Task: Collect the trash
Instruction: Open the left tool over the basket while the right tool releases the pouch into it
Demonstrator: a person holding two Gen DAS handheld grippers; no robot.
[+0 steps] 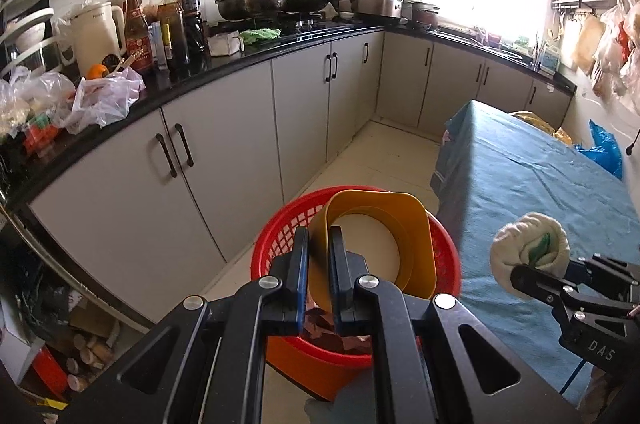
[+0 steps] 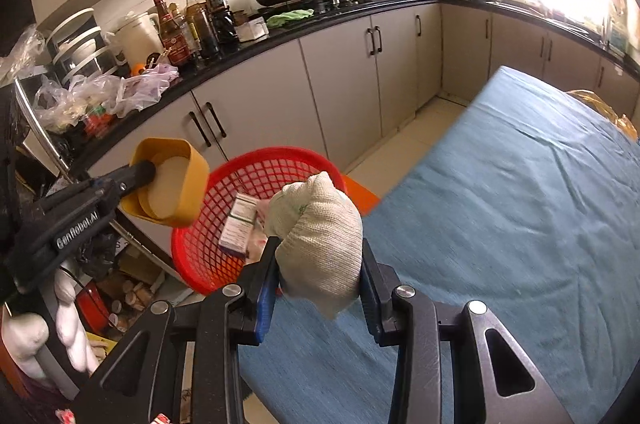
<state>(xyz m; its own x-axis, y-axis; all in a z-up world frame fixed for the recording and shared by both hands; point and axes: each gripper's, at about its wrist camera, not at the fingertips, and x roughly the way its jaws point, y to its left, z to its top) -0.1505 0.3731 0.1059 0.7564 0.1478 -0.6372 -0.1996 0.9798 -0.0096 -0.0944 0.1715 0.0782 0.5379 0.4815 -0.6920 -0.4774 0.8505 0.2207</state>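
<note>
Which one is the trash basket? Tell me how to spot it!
Find the table under the blue cloth. At its near corner sits the round red mesh basket, with a small box inside. It is the only bright red, holey thing there.

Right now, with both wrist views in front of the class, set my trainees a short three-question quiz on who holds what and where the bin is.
1. True or false: the left gripper grips the yellow cup by its wall.
2. Which item does the right gripper hold? A) small carton B) bundled white cloth C) green rag
3. Fill in: the small carton lies inside the red ______.

Key:
1. True; the jaws pinch the cup's wall, with the cup over the red basket.
2. B; the bundled white cloth sits between its jaws, beside the blue-covered table.
3. basket.
</note>
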